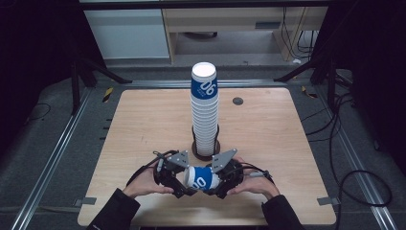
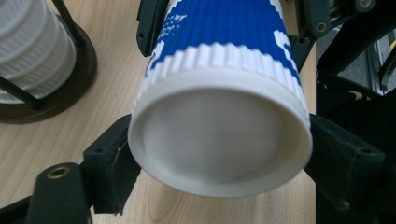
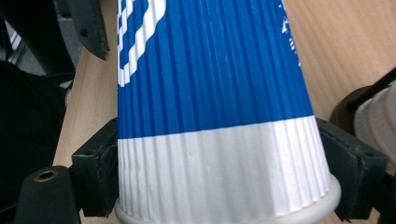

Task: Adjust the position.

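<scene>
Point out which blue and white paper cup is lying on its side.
It is the single paper cup held between the left gripper and the right gripper near the table's front edge. The stacked cups stand upright in their holder.

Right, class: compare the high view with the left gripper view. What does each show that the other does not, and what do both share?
High view alone: the whole light wooden table, the full tall stack of ribbed paper cups and the person's hands with both hand-held grippers, left hand-held gripper and right hand-held gripper.

Left gripper view alone: a close look at the flat white bottom of the blue-and-white ribbed paper cup, with a black jaw at each side of it.

Both: that cup lying sideways between the two grippers, the stack's dark round holder and the wood tabletop.
</scene>
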Motion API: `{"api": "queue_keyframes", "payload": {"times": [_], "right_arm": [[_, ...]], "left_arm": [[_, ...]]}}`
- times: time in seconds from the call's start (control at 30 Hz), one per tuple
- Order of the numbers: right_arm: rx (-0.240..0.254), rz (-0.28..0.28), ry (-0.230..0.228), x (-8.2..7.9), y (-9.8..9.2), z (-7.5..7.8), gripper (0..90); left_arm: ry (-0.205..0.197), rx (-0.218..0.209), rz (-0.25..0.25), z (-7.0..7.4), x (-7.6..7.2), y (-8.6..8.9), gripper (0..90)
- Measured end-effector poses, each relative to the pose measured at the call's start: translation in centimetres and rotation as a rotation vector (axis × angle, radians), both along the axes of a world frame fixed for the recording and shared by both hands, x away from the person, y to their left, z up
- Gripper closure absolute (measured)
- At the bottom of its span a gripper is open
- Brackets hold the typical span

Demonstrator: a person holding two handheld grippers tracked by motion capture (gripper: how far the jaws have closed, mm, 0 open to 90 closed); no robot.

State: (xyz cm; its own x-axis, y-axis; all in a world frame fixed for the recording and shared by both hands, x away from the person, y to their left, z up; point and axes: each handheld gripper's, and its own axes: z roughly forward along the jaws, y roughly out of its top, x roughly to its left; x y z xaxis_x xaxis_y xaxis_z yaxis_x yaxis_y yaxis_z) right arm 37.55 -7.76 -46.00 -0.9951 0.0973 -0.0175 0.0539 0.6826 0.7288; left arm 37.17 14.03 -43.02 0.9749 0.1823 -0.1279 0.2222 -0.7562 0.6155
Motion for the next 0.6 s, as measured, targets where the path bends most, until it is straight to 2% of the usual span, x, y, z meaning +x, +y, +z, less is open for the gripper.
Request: {"api": "queue_keyframes", "payload": {"times": [0.33, 0.5, 0.6], "right_arm": [[-0.056, 0.036, -0.001, -0.37, 0.73, -0.5, 15.5], [-0.058, 0.039, 0.003, -0.34, 0.8, -0.61, 14.8], [-0.051, 0.03, 0.01, -0.3, 0.78, -0.61, 13.4]], "left_arm": [[0.019, 0.039, -0.016, -0.67, -0.13, -0.62, 25.9], [0.027, 0.041, -0.02, -0.71, -0.08, -0.57, 26.8], [0.014, 0.034, -0.023, -0.56, -0.1, -0.46, 27.0]]}}
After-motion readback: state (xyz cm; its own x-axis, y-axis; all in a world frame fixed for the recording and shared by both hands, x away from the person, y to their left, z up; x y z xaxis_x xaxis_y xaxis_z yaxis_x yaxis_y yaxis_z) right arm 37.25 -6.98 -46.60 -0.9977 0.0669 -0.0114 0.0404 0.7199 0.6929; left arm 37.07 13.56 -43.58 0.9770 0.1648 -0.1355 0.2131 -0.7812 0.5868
